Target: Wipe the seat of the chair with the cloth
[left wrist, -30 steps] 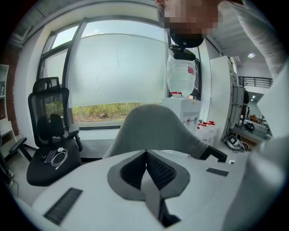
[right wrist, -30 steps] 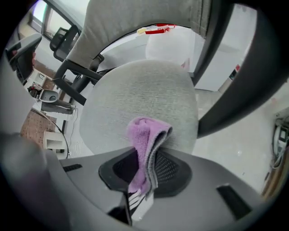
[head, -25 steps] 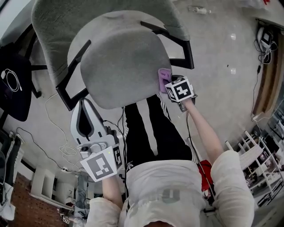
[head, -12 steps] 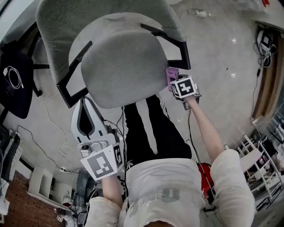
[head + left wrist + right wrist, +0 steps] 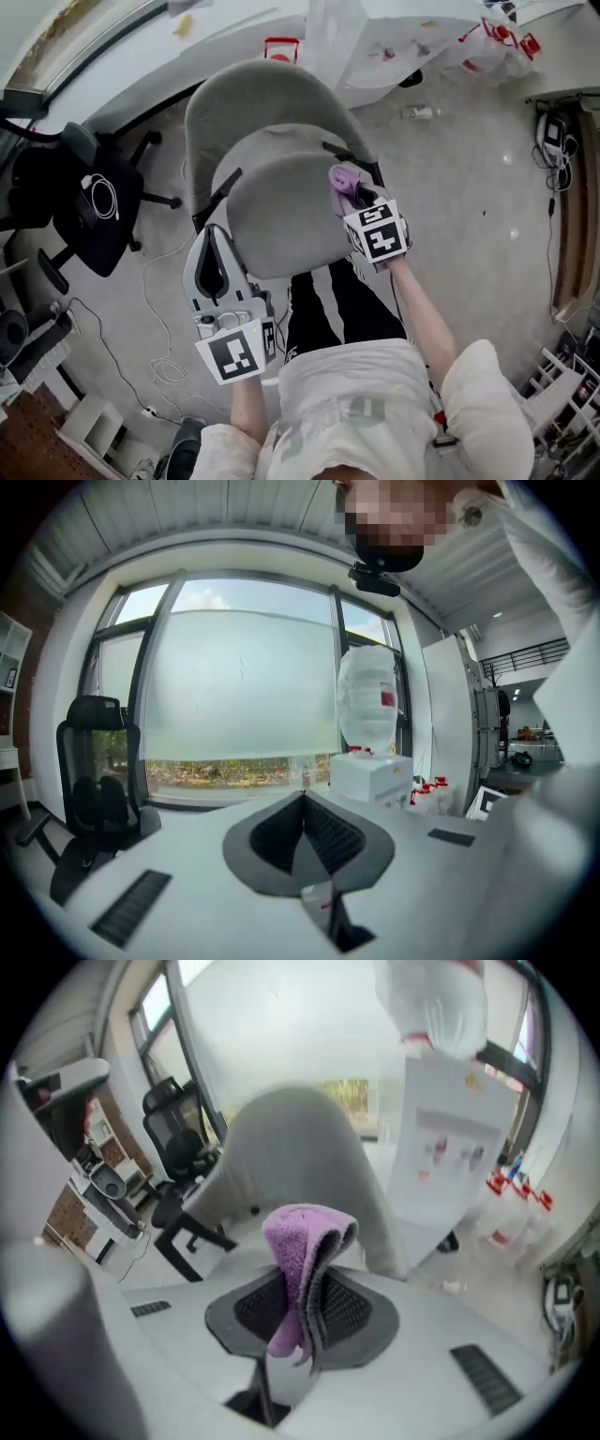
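Right gripper (image 5: 305, 1286) pinches the purple cloth (image 5: 298, 1237) at the seat's (image 5: 281, 223) right edge. Left gripper (image 5: 302, 797) is pressed together, empty, by the seat's front-left.

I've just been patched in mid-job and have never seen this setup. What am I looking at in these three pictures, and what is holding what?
There is no robot arm. A person holds a two-jaw gripper in each hand. The head view comes from a camera on the person's head and looks down on a grey chair seat. The other two views come from cameras riding on the grippers, each looking along its own jaws. The right gripper is shut on a purple cloth at the seat's right edge. I cannot tell whether the cloth touches the seat. The left gripper is shut and empty, near the seat's front left. Its camera faces a window and a water dispenser.
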